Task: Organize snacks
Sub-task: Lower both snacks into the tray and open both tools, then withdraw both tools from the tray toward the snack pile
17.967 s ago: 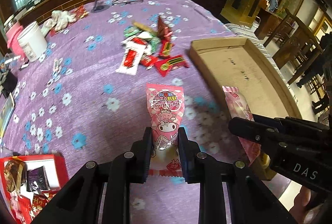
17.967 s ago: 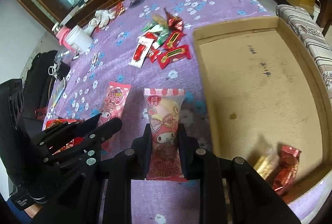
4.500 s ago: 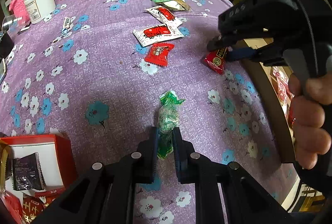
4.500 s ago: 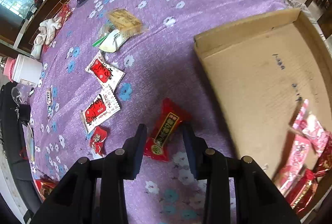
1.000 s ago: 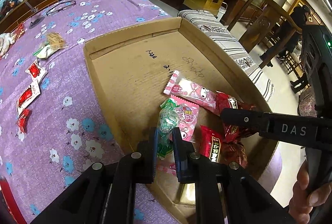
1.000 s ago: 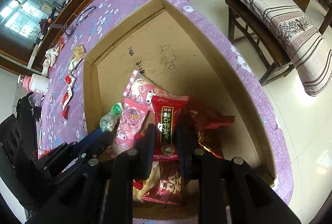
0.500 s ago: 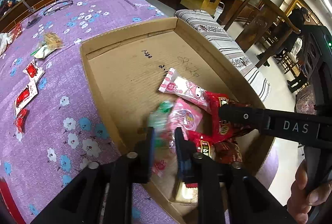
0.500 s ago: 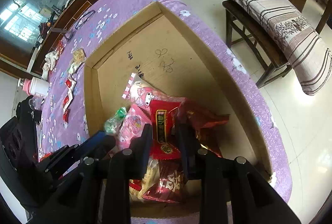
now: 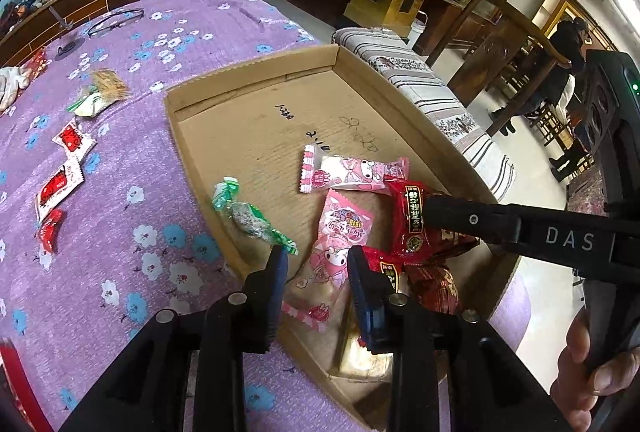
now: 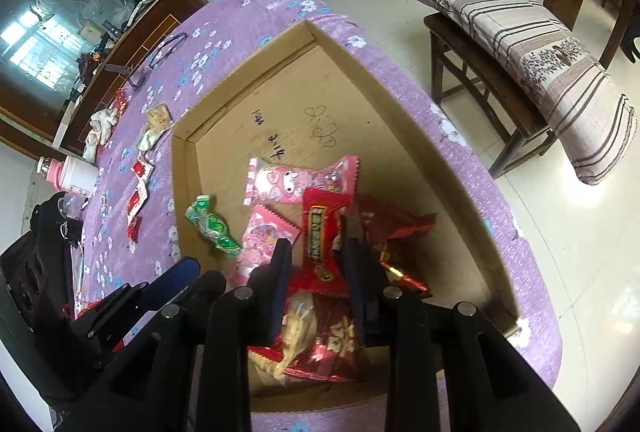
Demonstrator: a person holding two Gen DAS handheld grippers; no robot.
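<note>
A shallow cardboard tray [image 9: 256, 91] [image 10: 352, 71] lies on the purple flowered tablecloth [image 9: 140, 43]. My left gripper [image 9: 318, 264] is open above the tray's near left part. A green wrapped candy [image 9: 250, 216] [image 10: 212, 224] lies by the tray's left wall, free of the jaws. My right gripper [image 10: 318, 260] is open over a red snack packet [image 9: 412, 220] [image 10: 320, 232] that rests on the snack pile. Two pink character packets [image 9: 348, 173] [image 9: 340, 244] lie in the tray as well.
Loose snacks [image 9: 60, 183] remain on the cloth to the left, with glasses [image 9: 116, 21] farther back. A striped cushioned bench [image 10: 516, 43] stands right of the table. A white jar [image 10: 76, 173] is at the far left.
Both grippers have opened. The green candy dropped from the left jaws into the tray. The red packet left the right jaws and lies on the pile.
</note>
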